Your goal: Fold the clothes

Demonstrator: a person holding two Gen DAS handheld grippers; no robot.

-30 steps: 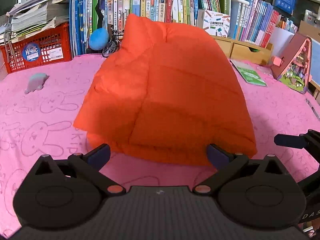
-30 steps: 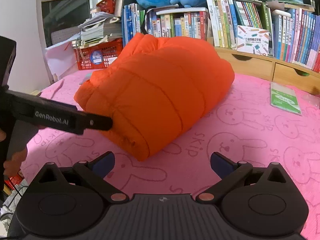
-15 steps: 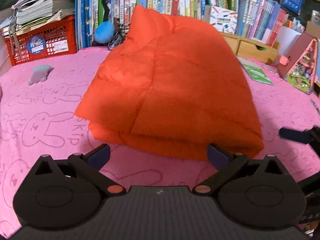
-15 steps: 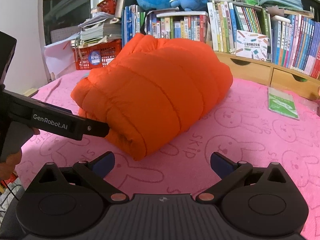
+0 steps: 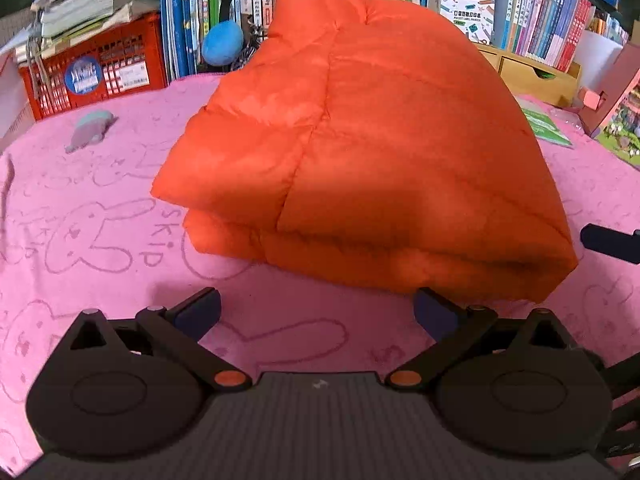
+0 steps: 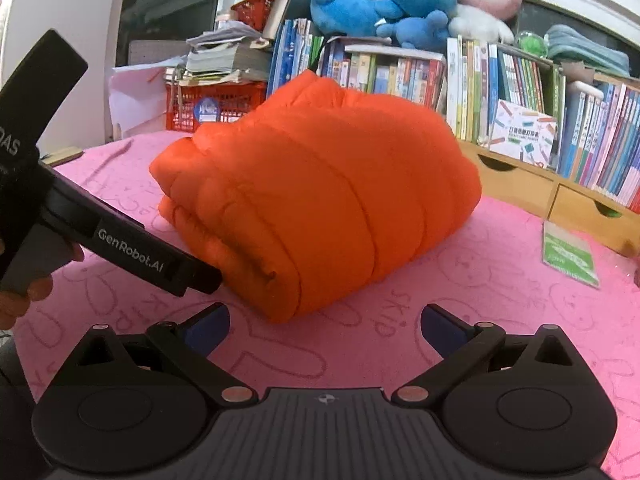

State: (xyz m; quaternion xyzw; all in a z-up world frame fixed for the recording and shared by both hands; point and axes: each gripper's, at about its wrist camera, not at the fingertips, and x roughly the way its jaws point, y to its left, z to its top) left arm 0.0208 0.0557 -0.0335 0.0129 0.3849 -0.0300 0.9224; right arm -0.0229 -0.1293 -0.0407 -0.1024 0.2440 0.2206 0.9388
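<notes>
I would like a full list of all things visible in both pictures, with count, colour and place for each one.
Padded jacket: one, orange, folded in the middle of the cloth.
Cloth: one, pink with rabbit drawings, covering the surface.
Crate: one, red, back left, papers piled on it.
Books: many, mixed colours, upright in a row behind the jacket.
Soft toys: several, blue and one pink, on top of the books.
Small toy: one, grey, on the cloth at the left.
Leaflet: one, green, on the cloth at the right.
Drawers: wooden, under the books at the right.
Left claw: black, open, in front of the jacket.
Right claw: black, open, near the jacket's corner.
</notes>
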